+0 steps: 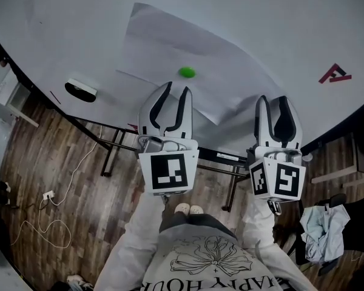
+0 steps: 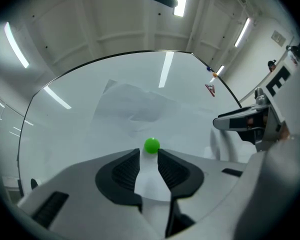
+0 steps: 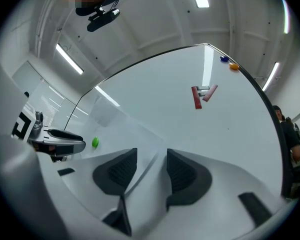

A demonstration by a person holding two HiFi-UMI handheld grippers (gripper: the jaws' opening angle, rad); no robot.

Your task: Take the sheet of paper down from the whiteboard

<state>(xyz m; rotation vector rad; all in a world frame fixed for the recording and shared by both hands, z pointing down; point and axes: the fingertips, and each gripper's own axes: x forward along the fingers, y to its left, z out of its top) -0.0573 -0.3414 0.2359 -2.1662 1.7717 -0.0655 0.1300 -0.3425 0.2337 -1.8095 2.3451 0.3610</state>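
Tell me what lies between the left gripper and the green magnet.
Only a bare strip of the paper sheet; the left gripper view shows the green magnet just beyond the jaws.

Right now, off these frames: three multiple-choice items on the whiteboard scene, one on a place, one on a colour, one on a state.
1. Where is the magnet relative to the left gripper?
A. Just beyond its jaw tips
B. Clamped between its pads
C. Down on the floor

2. What colour is the magnet?
A. Red
B. Green
C. Blue

3. What state is the sheet of paper in?
A. Up on the whiteboard under the magnet
B. Lying on the floor
C. Rolled up in a gripper

Answers: 1 A, the left gripper view shows it right past the open jaws. 2 B, it is green in every view. 3 A, the head view shows it against the board.
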